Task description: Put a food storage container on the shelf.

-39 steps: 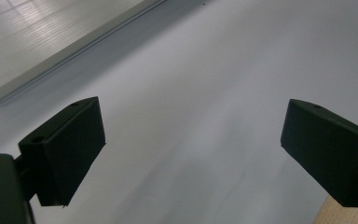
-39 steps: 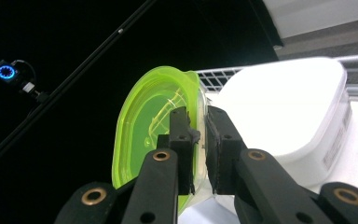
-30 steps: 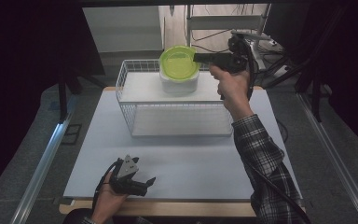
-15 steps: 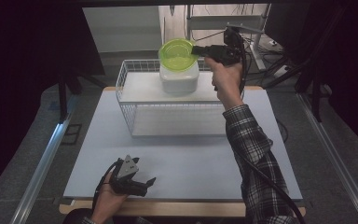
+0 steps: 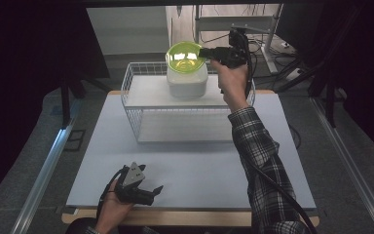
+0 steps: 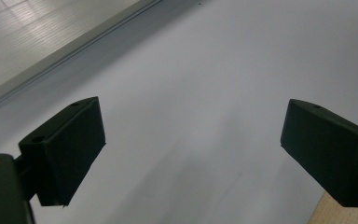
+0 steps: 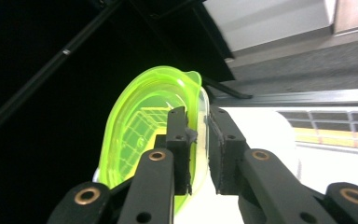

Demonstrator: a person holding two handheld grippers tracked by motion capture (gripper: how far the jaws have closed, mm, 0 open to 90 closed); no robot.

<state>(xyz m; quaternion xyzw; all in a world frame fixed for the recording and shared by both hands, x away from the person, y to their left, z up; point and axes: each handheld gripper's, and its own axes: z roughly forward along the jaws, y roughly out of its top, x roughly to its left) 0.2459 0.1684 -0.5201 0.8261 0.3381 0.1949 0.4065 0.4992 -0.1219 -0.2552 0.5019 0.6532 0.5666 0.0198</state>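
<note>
A translucent green bowl (image 5: pixel 184 57) (image 7: pixel 140 121) is tilted on top of a white container (image 5: pixel 187 84) that stands in a white wire basket (image 5: pixel 137 126). My right gripper (image 5: pixel 202 52) (image 7: pixel 198 126) reaches in from the right at bowl height. Its jaws have just been opening a little, but the bowl's rim is still pinched between the pads. Low at the table's front edge, my left gripper (image 5: pixel 156 194) (image 6: pixel 191 140) rests open with nothing but bare table between its fingers.
The basket stands at the back of the pale table (image 5: pixel 199 165). Dark curtains hang at both sides. A metal rail (image 5: pixel 44 170) runs along the floor at the left, and shelving with cables (image 5: pixel 253 29) stands behind the basket.
The right gripper has carried the bowl slightly left over the white container, and the bowl has tipped so its inside faces the camera. The left gripper has stayed put.
</note>
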